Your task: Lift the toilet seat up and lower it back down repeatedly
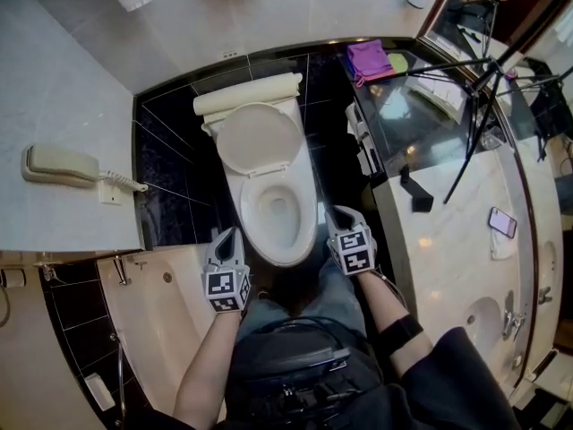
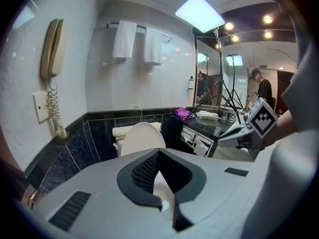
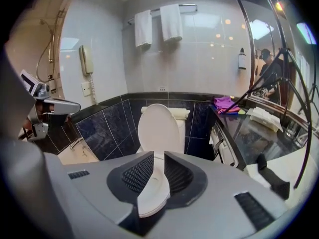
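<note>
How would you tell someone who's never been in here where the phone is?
Find the white toilet; on the pale wall to its left hangs a cream telephone. Its coiled cord sets it apart from everything else there.

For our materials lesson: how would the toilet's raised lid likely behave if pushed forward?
The raised lid looks like rigid plastic, so probably stiff, swinging at its base. Standing upright by the tank, it may fall shut once tipped.

toilet seat (image 1: 279, 253) | white oval ring | lowered flat on bowl (image 1: 277, 206) | lid (image 1: 260, 140) upright behind
</note>
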{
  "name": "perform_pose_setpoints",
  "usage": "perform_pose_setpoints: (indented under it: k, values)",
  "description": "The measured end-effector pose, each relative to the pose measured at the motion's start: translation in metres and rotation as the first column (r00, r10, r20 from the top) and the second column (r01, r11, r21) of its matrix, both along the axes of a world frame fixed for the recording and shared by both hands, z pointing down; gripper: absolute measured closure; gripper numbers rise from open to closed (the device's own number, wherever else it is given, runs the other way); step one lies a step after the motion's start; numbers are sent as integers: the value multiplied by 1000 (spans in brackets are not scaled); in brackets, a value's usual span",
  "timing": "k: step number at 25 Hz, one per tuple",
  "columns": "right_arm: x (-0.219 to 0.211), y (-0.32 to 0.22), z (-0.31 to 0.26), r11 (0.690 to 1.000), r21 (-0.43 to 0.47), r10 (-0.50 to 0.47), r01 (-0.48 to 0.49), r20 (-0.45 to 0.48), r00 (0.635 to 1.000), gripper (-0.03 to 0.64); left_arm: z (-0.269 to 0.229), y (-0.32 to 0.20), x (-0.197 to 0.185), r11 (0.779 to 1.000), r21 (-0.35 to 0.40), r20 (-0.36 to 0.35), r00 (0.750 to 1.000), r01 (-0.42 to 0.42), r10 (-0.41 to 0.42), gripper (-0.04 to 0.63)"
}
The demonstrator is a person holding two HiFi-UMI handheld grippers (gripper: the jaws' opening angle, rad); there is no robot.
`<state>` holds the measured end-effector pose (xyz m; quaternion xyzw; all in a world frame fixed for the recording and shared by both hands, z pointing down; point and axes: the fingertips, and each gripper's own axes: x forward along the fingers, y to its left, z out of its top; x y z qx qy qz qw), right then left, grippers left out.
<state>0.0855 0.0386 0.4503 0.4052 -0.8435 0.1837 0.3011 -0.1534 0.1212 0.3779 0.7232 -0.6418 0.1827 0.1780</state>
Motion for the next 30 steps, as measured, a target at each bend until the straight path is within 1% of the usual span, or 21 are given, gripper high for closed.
perform_pose_setpoints:
  k: [1, 3, 6, 10, 13, 15, 18, 20, 26, 30]
  values:
    - [2, 1, 14, 1000, -26, 11, -10, 10, 1000, 527, 7, -1, 1, 1000, -6, 3, 1000, 2, -2, 595]
    - [5, 2, 43, 997, -75, 37, -35, 26, 999, 472, 21, -3, 1, 1000, -12, 10, 1000, 4, -4, 595]
    - [10, 9, 88, 984, -160, 82, -75, 42, 996, 426, 47, -7, 3, 1000, -23, 27, 1000, -5, 5, 595]
    - [9, 28, 154, 960, -264, 113, -96, 50, 992, 394, 90, -7, 4, 999, -52, 43, 999, 0, 3, 595]
    - [8, 38, 197, 935, -333, 149, -120, 61, 987, 371, 123, -6, 4, 997, -75, 34, 999, 19, -16, 595]
    - [13, 47, 233, 903, -399, 203, -159, 70, 977, 355, 145, -4, 6, 996, -87, 30, 999, 24, -21, 595]
    - [18, 54, 282, 840, -498, 301, -216, 96, 949, 354, 182, -4, 13, 994, -109, 41, 999, 10, -5, 595]
    - [21, 60, 313, 803, -548, 345, -235, 105, 933, 354, 202, -6, 20, 993, -120, 46, 999, -3, 8, 595]
    - [17, 84, 398, 716, -654, 411, -244, 111, 905, 356, 244, -11, 23, 992, -125, 38, 999, -8, 12, 595]
    - [6, 98, 430, 660, -717, 476, -223, 169, 863, 356, 262, -7, 20, 992, -128, 51, 998, -16, 23, 595]
